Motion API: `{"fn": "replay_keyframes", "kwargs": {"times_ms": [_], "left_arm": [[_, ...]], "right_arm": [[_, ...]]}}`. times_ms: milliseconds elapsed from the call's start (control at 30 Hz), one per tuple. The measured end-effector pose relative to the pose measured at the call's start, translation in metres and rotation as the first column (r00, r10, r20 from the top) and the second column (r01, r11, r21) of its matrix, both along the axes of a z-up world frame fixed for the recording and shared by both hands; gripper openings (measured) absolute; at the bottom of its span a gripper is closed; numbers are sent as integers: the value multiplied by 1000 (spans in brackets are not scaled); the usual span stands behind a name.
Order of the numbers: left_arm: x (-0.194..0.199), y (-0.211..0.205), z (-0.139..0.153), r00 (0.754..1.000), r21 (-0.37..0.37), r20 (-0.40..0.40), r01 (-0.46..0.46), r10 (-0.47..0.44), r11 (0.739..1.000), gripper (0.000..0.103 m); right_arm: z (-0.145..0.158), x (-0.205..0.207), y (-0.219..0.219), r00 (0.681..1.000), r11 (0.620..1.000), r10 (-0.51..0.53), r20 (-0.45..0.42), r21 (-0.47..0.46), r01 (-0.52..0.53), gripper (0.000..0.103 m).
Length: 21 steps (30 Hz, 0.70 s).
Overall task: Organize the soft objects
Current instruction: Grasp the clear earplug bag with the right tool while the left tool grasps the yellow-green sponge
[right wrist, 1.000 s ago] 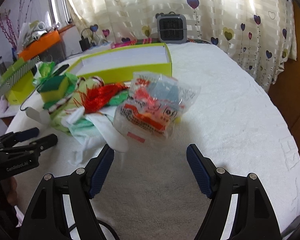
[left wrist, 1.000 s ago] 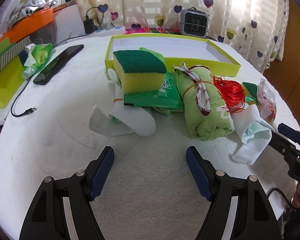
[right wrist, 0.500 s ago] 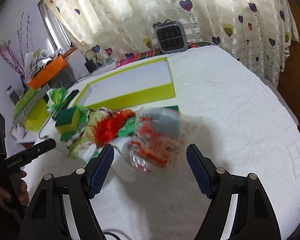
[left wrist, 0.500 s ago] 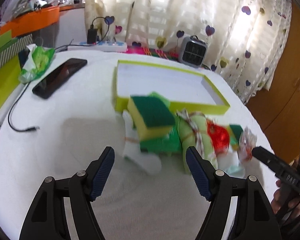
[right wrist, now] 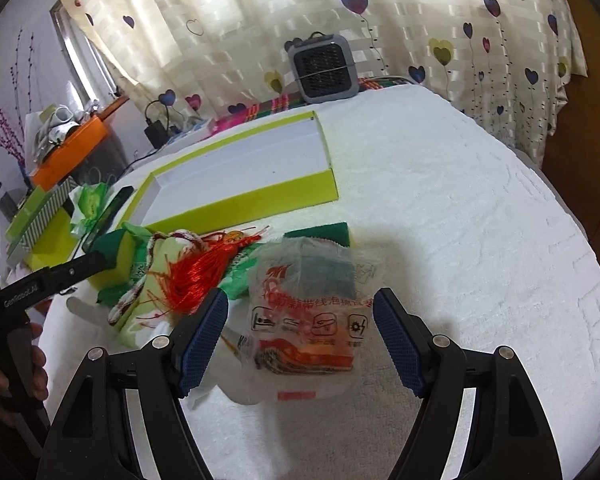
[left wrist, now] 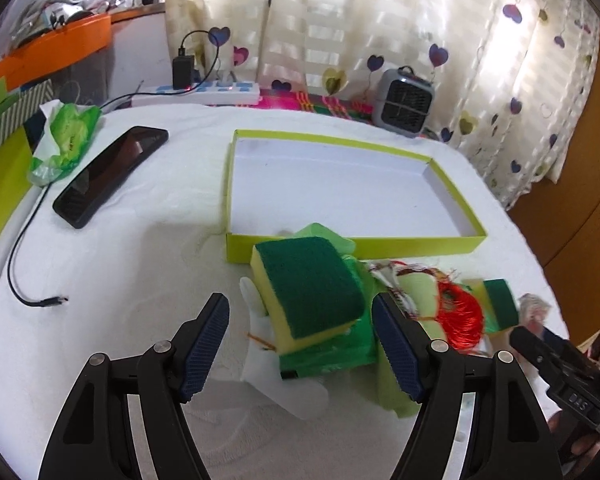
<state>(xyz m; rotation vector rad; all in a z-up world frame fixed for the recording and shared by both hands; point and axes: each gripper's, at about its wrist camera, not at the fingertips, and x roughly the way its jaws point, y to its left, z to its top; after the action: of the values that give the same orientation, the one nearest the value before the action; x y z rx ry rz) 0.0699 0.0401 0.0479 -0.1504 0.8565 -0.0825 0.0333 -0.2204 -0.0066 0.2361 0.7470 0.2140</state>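
A yellow sponge with a green scouring top lies on a green packet and a white sock. My left gripper is open, its fingers on either side of the sponge. Beside it lie a rolled green towel, a red tassel and a second sponge. My right gripper is open around a clear printed plastic packet. Behind the pile stands an empty lime-green box, also the box in the right wrist view.
A black phone and cable lie left on the white cloth. A green-white bag, power strip and grey fan heater sit further back. Green boxes stand at the left edge. A hand holds the other gripper.
Both grippers rose, tilted down and closed in on the pile. The left now straddles the sponge and the right straddles the plastic packet. Both stayed open.
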Motion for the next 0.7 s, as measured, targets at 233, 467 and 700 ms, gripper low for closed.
{"fn": "replay_keyframes", "kwargs": {"times_ms": [233,467,700], "left_arm": [[8,-6,-3,1000,58,-3,-9,9,998,74],[11,-3,-4,1000,13,2,-21,21,1000,65],[12,-4,-4,1000,-2,16,-13,13,1000,56]], "right_arm": [[-5,2,7,1000,997,-8,-6,-76,7,75],[-7,4,3,1000,997,-5,-16,-71,4,75],[-10,4,-10,999,1000,-11,-32,-8,11,75]]}}
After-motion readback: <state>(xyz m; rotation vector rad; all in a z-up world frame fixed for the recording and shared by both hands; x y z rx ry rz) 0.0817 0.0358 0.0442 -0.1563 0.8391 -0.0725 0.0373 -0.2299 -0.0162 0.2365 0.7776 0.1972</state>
